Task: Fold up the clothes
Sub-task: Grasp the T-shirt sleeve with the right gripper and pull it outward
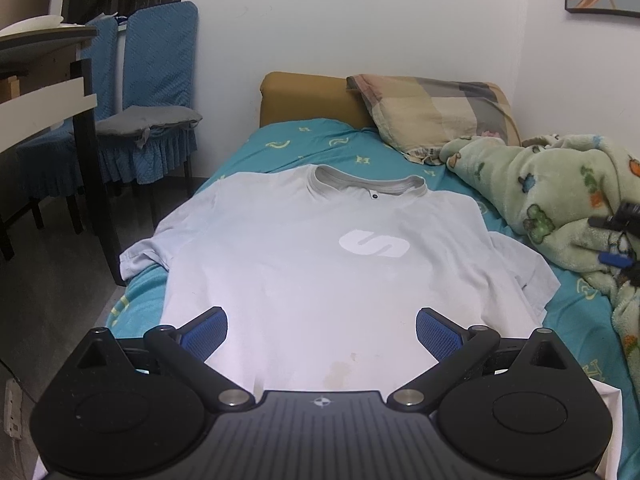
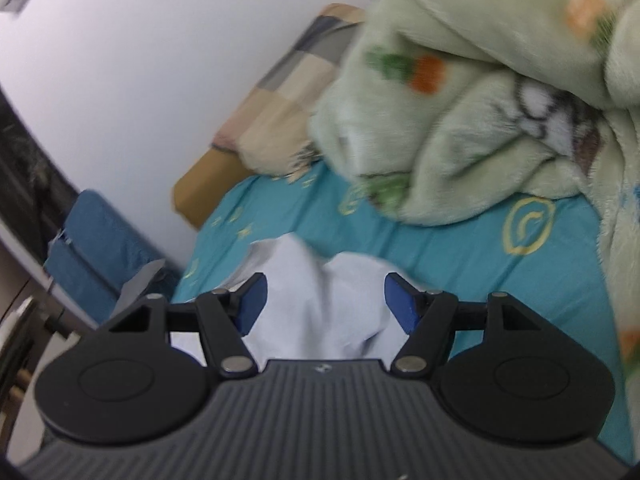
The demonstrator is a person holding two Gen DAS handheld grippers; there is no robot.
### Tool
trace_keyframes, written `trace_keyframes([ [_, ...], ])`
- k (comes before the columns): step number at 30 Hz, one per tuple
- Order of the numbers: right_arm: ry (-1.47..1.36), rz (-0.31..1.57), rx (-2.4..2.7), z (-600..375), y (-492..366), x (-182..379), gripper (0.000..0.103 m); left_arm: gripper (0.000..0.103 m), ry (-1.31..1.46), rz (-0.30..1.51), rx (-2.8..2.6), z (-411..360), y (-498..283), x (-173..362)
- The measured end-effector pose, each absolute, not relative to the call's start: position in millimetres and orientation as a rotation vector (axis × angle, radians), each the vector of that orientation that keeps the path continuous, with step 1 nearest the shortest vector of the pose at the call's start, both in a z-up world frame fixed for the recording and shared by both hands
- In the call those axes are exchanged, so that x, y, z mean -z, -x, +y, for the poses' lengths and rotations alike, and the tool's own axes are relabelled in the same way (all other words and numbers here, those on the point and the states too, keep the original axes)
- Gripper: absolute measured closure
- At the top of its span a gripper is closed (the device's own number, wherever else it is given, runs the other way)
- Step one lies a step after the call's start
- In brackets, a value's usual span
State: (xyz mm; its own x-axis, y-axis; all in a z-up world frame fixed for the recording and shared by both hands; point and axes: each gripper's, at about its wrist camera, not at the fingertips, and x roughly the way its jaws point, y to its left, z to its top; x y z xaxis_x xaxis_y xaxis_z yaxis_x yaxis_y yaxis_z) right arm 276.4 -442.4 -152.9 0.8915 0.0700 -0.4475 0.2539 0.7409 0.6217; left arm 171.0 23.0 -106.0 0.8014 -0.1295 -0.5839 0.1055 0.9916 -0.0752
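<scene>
Teal bed (image 1: pixel 280 148), one T-shirt (image 1: pixel 304 264), two grippers, left (image 1: pixel 322 334), right (image 2: pixel 325 304), jaws wide, empty.

Matt cotton T-shirt (image 1: pixel 304 264), fleecy plush blanket (image 1: pixel 560 200), smooth printed bedsheet (image 1: pixel 288 140)

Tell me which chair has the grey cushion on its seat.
The nearer blue chair, closest to the bed; its seat holds the grey cushion. The farther one's seat shows none.

a white s-shaped logo (image 1: pixel 374 244) stands on the chest of the pale t-shirt (image 1: pixel 280 280); no other text is readable anywhere.
</scene>
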Motion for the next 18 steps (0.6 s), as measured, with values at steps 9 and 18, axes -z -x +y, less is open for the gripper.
trace_keyframes([
  [9,-0.892,0.574,0.117,-468.0,-331.2,234.5,0.040,0.001,0.074,0.675,0.149,17.6,-194.0,126.2],
  [18,-0.688,0.627,0.003,-436.2,-392.0,233.6,0.094,0.001,0.048,0.715,0.164,8.8,-213.5,144.6],
])
